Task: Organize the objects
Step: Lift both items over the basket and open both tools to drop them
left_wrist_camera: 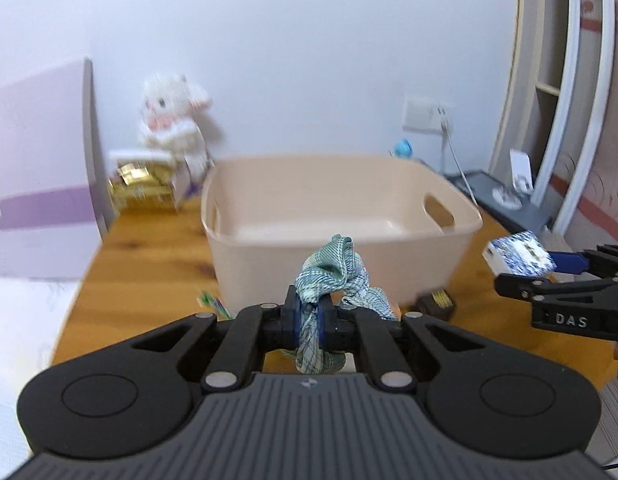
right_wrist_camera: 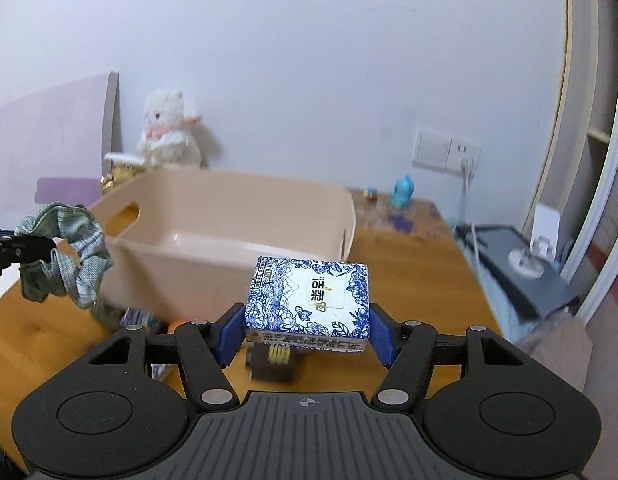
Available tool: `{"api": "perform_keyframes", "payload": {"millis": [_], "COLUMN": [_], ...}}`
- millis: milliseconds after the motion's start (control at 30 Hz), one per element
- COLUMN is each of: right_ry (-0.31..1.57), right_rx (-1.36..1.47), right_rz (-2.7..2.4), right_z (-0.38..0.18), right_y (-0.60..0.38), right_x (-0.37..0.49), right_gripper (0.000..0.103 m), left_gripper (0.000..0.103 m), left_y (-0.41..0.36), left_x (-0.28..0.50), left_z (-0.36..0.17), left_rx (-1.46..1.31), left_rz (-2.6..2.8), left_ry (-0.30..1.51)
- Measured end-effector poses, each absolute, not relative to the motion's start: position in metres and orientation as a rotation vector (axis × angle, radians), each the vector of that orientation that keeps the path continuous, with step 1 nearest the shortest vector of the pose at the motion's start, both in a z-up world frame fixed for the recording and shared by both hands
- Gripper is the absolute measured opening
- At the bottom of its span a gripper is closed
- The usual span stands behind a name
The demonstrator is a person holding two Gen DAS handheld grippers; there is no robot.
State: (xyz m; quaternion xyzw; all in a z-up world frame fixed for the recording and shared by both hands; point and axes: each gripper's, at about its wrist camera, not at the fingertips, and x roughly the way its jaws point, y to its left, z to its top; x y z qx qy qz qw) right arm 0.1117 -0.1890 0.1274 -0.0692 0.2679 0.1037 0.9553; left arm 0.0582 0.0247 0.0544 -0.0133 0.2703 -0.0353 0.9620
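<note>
Carrying two things at once toward the beige plastic basket [left_wrist_camera: 341,208], both lifted clear of the wooden desk [left_wrist_camera: 149,264]. Left gripper [left_wrist_camera: 309,312]: jaws pinched nearly together on a green checked scrunchie [left_wrist_camera: 333,276], its loops bunched above and hanging below the pads. Right gripper [right_wrist_camera: 307,332]: jaws at middling width, clamped on the two sides of a blue-and-white tissue pack [right_wrist_camera: 309,300], held level. Both loads just short of the basket's near wall, scrunchie to the left, pack to the right, neither yet over the rim.

Step in hand, by judgement: transport of a picked pair to the basket. Next move likely calls for going forward over the near rim, lowering into the hollow, then letting go; soft scrunchie may cling to the pads, so a wide release would help.

Counted: one basket, seemingly empty where its floor shows; one scrunchie; one tissue pack; one dark small box [right_wrist_camera: 273,360] on the desk below the pack; one white plush toy [right_wrist_camera: 169,132] by the wall; one blue figurine [right_wrist_camera: 403,190]; one gold-wrapped box [left_wrist_camera: 145,184]. Other small bits near the basket's foot too blurred to name.
</note>
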Motion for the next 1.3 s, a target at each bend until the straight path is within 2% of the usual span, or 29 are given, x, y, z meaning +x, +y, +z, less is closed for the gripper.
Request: {"api": "perform_keyframes", "payload": {"millis": [233, 467, 933, 967, 1033, 1133, 1233, 1300], "right_ry": [0.482, 0.508, 0.67, 0.669, 0.66, 0.635, 0.597, 0.571], "right_rx": [-0.153, -0.188, -0.257, -0.261, -0.275, -0.283, -0.282, -0.279], "right_rz": [0.203, 0.221, 0.248, 0.242, 0.235, 0.232, 0.223, 0.218], "right_z": [0.146, 0.139, 0.095, 0.095, 0.096, 0.101, 0.11, 0.117], "right_y": [-0.185, -0.158, -0.137, -0.136, -0.136, -0.135, -0.134, -0.135], "right_x": [0.145, 0.187, 0.243, 0.243, 0.242, 0.235, 0.224, 0.215], "right_gripper": [0.061, 0.061, 0.061, 0.067, 0.069, 0.078, 0.091, 0.099], "left_gripper": [0.009, 0.009, 0.009, 0.01, 0.012, 0.023, 0.043, 0.073], "left_y": [0.036, 0.042, 0.025, 0.023, 0.022, 0.024, 0.022, 0.024], "left_x": [0.088, 0.139, 0.217, 0.219, 0.22, 0.22, 0.214, 0.208], "left_z": [0.078, 0.076, 0.01, 0.006, 0.005, 0.008, 0.017, 0.024], "left_rx": [-0.019, -0.016, 0.06, 0.066, 0.075, 0.058, 0.069, 0.052], "left_rz": [-0.012, 0.031, 0.07, 0.068, 0.072, 0.072, 0.077, 0.084], "left_ry": [0.482, 0.494, 0.701, 0.71, 0.709, 0.71, 0.684, 0.666]}}
